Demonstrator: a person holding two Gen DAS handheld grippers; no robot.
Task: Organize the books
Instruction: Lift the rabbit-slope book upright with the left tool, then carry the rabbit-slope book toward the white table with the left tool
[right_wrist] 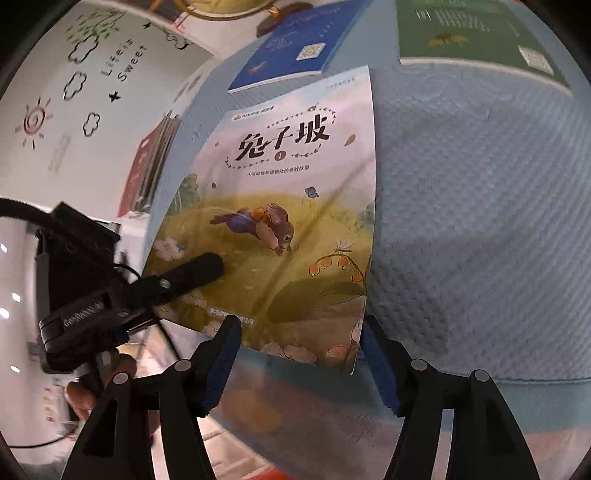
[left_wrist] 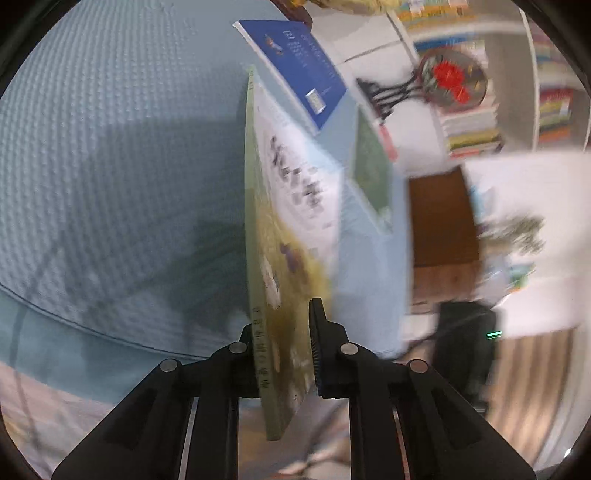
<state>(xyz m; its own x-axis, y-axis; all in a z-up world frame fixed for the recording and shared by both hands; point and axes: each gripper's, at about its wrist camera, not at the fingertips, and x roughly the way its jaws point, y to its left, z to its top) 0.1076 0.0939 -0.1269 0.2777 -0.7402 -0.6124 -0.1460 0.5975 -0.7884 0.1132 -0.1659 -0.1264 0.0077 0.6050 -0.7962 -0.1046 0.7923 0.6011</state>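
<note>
My left gripper (left_wrist: 282,325) is shut on the rabbit picture book (left_wrist: 280,206) and holds it on edge above the light blue textured cloth (left_wrist: 110,147). In the right wrist view the same rabbit book (right_wrist: 280,229) shows its cover, with the left gripper's finger (right_wrist: 192,273) lying on its lower left. My right gripper (right_wrist: 299,332) is open and empty, just below the book's bottom edge. A blue book (right_wrist: 291,55) and a green book (right_wrist: 476,33) lie flat on the cloth beyond; they also show in the left wrist view as the blue book (left_wrist: 303,70) and green book (left_wrist: 369,166).
A bookshelf (left_wrist: 476,122) with stacked books and a round red-flowered fan (left_wrist: 454,79) stands at the right. A white wall with "Life is Sweet" decals (right_wrist: 92,85) is at the left, with dark red books (right_wrist: 147,170) beside the cloth's edge.
</note>
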